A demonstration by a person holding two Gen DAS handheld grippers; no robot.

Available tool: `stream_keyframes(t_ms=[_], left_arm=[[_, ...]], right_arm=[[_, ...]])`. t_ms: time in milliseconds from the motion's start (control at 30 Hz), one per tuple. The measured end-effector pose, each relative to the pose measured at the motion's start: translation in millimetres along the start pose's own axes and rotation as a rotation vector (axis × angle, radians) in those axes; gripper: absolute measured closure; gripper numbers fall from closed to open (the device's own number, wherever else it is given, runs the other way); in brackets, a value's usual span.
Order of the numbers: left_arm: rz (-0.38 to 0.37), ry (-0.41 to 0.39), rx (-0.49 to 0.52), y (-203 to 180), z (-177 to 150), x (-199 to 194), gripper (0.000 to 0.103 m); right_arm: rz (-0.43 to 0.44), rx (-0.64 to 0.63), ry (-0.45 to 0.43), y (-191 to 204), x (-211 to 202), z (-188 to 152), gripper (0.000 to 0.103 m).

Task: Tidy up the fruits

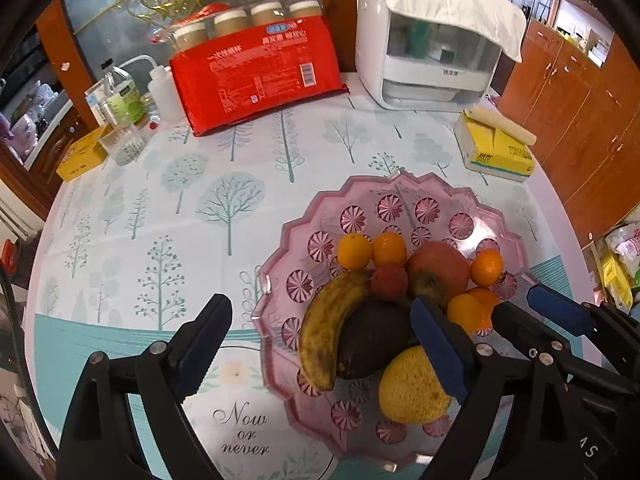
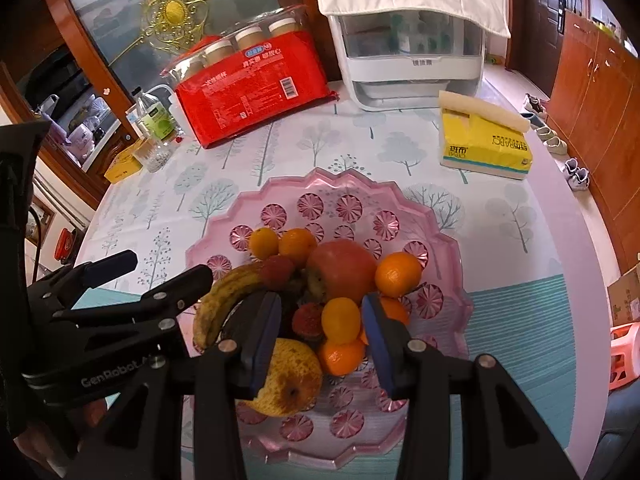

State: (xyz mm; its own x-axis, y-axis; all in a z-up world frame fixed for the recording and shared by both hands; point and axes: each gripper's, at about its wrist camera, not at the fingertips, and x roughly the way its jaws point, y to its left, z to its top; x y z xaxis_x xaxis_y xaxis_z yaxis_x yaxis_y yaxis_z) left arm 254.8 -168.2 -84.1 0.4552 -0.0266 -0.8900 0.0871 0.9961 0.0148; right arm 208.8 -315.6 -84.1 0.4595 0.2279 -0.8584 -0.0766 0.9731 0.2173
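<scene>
**Both grippers over the loaded fruit tray**

The pink tray [image 2: 440, 240] holds all the fruit: banana [image 1: 324, 328], apple [image 2: 340, 268], pear [image 2: 288, 380], oranges. The left gripper [image 1: 320, 320] stands wide above the tray's near-left rim, holding nothing. The right gripper [image 2: 320, 320] stands narrow above the tray's near side, pads clear of the orange [image 2: 340, 320] between them.

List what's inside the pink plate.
The pink plate holds a banana, dark avocado, red apple, yellow pear, two lychees, and several small oranges. Anything beneath the pile is hidden.
</scene>
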Motion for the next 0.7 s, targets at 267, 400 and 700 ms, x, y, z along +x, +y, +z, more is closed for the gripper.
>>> stream_keyframes(t_ms=[267,400,700], left_arm=[[-0.003,-0.015,-0.052,15.0,-16.8,-26.3,0.011],[0.015,-0.017,-0.087,26.5,-30.3,-36.0,0.011],[0.039,-0.023,-0.113,54.0,-74.8,-78.2,0.011]], right_arm=[[0.000,0.002,-0.018,9.6,-15.5,-9.2,0.060],[0.028,-0.003,-0.024,18.5,-21.0,-18.2,0.058],[0.017,-0.026,-0.046,49.7,-46.2,-57.6,0.053]])
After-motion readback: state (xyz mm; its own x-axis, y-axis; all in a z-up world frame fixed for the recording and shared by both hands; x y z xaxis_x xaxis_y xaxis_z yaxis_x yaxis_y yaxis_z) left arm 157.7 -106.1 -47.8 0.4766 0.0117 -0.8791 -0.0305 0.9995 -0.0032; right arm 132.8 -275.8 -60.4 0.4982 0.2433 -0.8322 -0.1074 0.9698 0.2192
